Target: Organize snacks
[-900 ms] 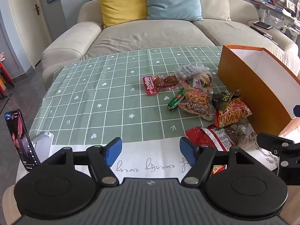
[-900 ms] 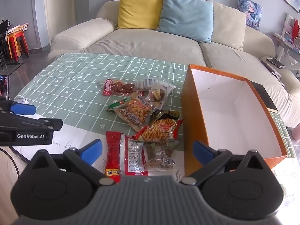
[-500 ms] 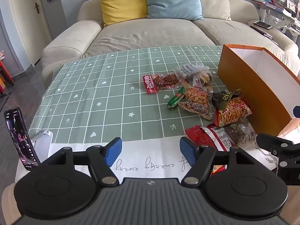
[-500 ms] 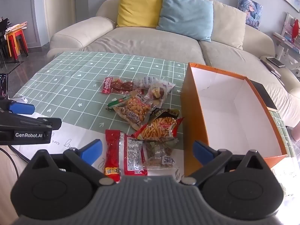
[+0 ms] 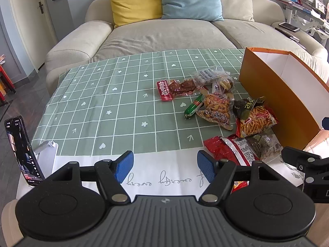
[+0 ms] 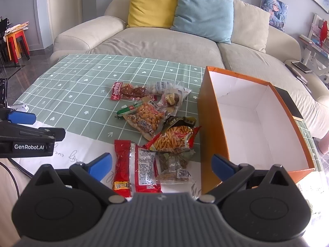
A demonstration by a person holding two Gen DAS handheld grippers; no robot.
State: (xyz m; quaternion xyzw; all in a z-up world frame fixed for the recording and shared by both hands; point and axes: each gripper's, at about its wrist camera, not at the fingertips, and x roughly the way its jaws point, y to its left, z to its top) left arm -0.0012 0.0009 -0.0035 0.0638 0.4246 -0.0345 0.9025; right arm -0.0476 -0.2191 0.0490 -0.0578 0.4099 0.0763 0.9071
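On the green checked tablecloth (image 6: 82, 86) a loose pile of snack packets lies just beside the left wall of an orange box (image 6: 213, 123), whose white inside holds nothing. From the right wrist view, the right gripper (image 6: 161, 164) hovers low at 6 o'clock with its blue fingers (image 6: 100, 164) spread wide and released, holding nothing. Between them, nearest the camera, lies a red packet (image 6: 131, 168), and touching it at 3 o'clock a clear bag of dark snacks (image 6: 174, 164). Beyond these, toward 12 o'clock, an orange-stick crisp bag (image 6: 174, 135) overlaps a clear bag of fried bits (image 6: 146, 117), with a green sausage (image 6: 127, 110) at its 9 o'clock edge. Farthest off lie a brown meat packet (image 6: 127, 90) and a clear bag of small sweets (image 6: 170, 96).

From the left wrist view, the left gripper (image 5: 164, 165) also stands open and empty over the white border of the cloth, well apart from the pile at its 2 o'clock. A phone (image 5: 22, 152) stands propped at 9 o'clock. A sofa (image 5: 164, 35) with yellow and blue cushions fills 12 o'clock.
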